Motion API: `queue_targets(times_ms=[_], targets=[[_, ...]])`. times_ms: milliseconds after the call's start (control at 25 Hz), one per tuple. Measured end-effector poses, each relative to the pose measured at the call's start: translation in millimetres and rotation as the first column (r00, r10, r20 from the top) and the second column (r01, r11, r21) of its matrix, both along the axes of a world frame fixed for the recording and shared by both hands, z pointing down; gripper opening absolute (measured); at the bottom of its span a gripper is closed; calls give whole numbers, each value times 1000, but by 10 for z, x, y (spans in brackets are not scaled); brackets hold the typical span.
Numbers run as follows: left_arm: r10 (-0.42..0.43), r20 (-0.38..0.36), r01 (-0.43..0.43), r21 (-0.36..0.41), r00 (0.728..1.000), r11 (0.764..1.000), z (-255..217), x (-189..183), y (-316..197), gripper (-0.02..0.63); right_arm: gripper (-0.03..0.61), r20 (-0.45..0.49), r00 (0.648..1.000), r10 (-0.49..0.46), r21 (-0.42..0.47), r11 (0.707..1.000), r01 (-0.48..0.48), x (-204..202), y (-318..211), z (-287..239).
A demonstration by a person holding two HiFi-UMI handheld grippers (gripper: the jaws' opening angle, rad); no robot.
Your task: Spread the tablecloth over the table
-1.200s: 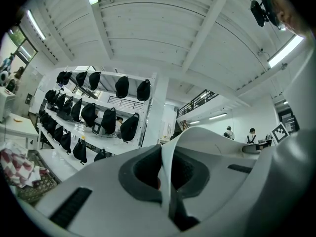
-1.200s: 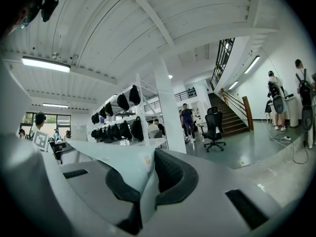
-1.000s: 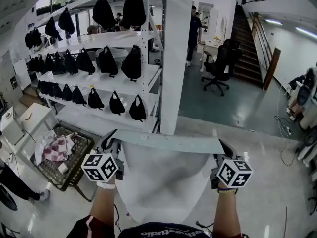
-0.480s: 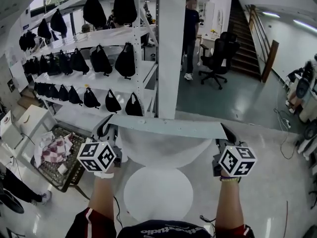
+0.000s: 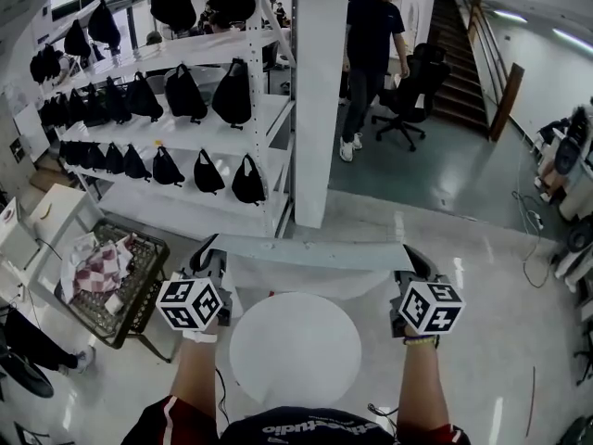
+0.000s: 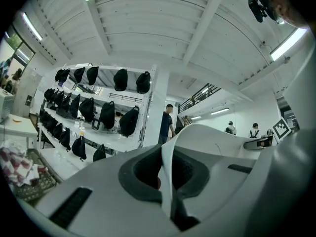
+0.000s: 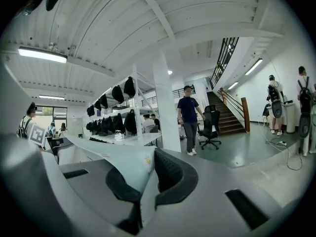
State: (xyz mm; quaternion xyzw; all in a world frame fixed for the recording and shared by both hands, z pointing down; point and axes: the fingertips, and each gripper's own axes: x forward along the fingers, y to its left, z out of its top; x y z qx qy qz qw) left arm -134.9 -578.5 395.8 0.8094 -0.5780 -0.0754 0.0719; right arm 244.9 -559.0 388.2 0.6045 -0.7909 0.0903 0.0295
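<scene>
A pale grey tablecloth (image 5: 315,252) is stretched flat between my two grippers, its edge running left to right above the far rim of a round white table (image 5: 295,350). The tabletop shows bare below me. My left gripper (image 5: 206,260) is shut on the cloth's left corner, and in the left gripper view the cloth (image 6: 217,144) is pinched between the dark pads of the gripper (image 6: 165,171). My right gripper (image 5: 414,265) is shut on the right corner. In the right gripper view the fabric (image 7: 116,157) runs off to the left from the closed gripper (image 7: 144,180).
A white shelving rack (image 5: 190,128) with several black bags stands ahead on the left, beside a white pillar (image 5: 320,109). A wire basket (image 5: 139,290) holding checked cloth sits on the floor at left. A person (image 5: 371,44) walks ahead near an office chair (image 5: 415,100).
Both grippers have come down a little with the cloth. The sheet that hung over the table has drawn back and the round top now shows. The person beyond has walked closer.
</scene>
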Motion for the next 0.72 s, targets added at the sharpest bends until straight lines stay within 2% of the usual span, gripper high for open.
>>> queue_targets(times_ms=[320,520,720], targets=[[21,19,-19,-109,1000,994,540,8,253,18,29,15,1000,15,-84,996,-14,10,110,496],[18,13,-16,-110,1000,994,589,-48,365,18,29,-4,1000,11,-74,997,-11,-36,177,587],[20,14,-18,-116,1000,993,697,-64,466,20,29,9,1000,11,-119,993,-9,-54,263,835]])
